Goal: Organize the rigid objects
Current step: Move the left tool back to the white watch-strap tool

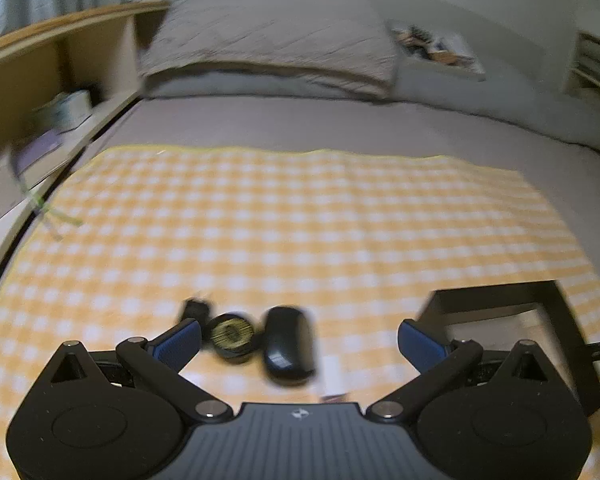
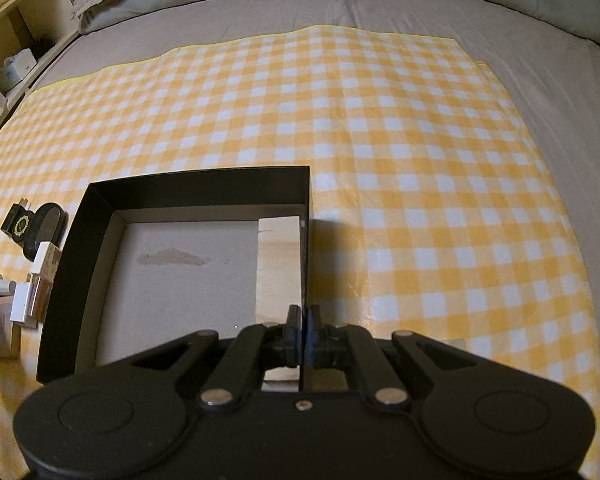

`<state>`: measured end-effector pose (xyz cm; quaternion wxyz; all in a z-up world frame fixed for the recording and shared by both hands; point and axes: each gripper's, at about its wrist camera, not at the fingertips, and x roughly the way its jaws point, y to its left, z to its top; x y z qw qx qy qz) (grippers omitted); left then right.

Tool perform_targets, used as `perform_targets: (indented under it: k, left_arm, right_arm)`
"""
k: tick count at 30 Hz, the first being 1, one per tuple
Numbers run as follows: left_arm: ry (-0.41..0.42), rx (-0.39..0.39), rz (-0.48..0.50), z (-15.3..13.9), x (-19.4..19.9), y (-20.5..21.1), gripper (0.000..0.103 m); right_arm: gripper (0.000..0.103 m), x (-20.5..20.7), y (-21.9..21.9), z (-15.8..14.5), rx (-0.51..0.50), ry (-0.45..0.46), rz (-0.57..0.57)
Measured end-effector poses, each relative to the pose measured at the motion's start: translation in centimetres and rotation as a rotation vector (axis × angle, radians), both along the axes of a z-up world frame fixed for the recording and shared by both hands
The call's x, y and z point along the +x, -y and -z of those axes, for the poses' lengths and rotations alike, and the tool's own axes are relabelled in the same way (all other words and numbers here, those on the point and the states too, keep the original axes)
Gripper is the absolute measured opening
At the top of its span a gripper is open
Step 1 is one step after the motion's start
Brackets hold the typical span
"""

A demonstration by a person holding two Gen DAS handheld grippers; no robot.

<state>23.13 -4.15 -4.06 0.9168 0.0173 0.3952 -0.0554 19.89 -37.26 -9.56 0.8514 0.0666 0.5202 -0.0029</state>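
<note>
**Box steadied by its wall while the free gripper turns to the waiting pile**

The black open box [image 2: 188, 192] sits on the yellow checked cloth [image 2: 420, 160], with one pale wooden block [image 2: 278, 268] already lying inside, flush against its right wall. The rest of the rigid objects wait outside, just beside the left wall: a black computer mouse [image 1: 288, 344], a round black tin with a gold emblem [image 1: 232, 334], a small black plug-like piece [image 1: 196, 310], and, nearer the person, some white and tan blocks [image 2: 36, 292] in a loose row.

The right gripper [image 2: 302, 336] has its fingers pressed together over the box's right wall, apparently pinching the thin rim; this looks meant to keep the light box from sliding on the soft bed while pieces go in.

The left gripper [image 1: 298, 344] hangs above the mouse and tin with its blue pads [image 1: 180, 344] spread as wide as they go and nothing between them, so it seems poised to pick the next item. The view is blurred.

The cloth covers a grey bed [image 2: 560, 100] with a pillow [image 1: 268, 36]; a wooden shelf [image 1: 52, 64] runs alongside.
</note>
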Motion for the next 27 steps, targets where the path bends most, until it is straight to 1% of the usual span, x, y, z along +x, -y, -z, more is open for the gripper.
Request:
perform_targets:
  k: [6,9,11,14,18,22,25,27]
  left_arm:
    - [-0.052,0.042,-0.116,1.5,0.3,-4.3,0.103]
    - [-0.088,0.064,-0.148,2.4,0.5,-5.6,0.103]
    - [-0.108,0.089,-0.151,3.0,0.6,-6.2,0.103]
    - [-0.133,0.134,-0.129,3.9,0.6,-7.0,0.103]
    - [-0.177,0.193,-0.059,5.3,0.6,-7.7,0.103]
    - [-0.231,0.177,0.033,6.4,0.4,-8.3,0.103]
    - [-0.243,0.183,0.064,6.9,0.1,-8.7,0.102]
    - [-0.244,0.201,0.062,7.3,0.3,-9.0,0.1]
  right_arm:
    - [0.003,0.3,-0.3,0.1,-0.012,-0.003,-0.002]
    - [0.003,0.3,-0.2,0.1,-0.012,-0.003,-0.003]
    - [0.003,0.3,-0.3,0.2,-0.019,-0.006,-0.006]
    - [0.003,0.3,-0.5,0.3,-0.027,-0.009,-0.011]
    - [0.003,0.4,-0.4,0.4,-0.025,-0.014,-0.011]
    - [0.003,0.6,-0.3,0.4,-0.029,-0.016,-0.014]
    - [0.003,0.6,-0.3,0.5,-0.027,-0.02,-0.014]
    - [0.003,0.8,-0.2,0.5,-0.028,-0.023,-0.014]
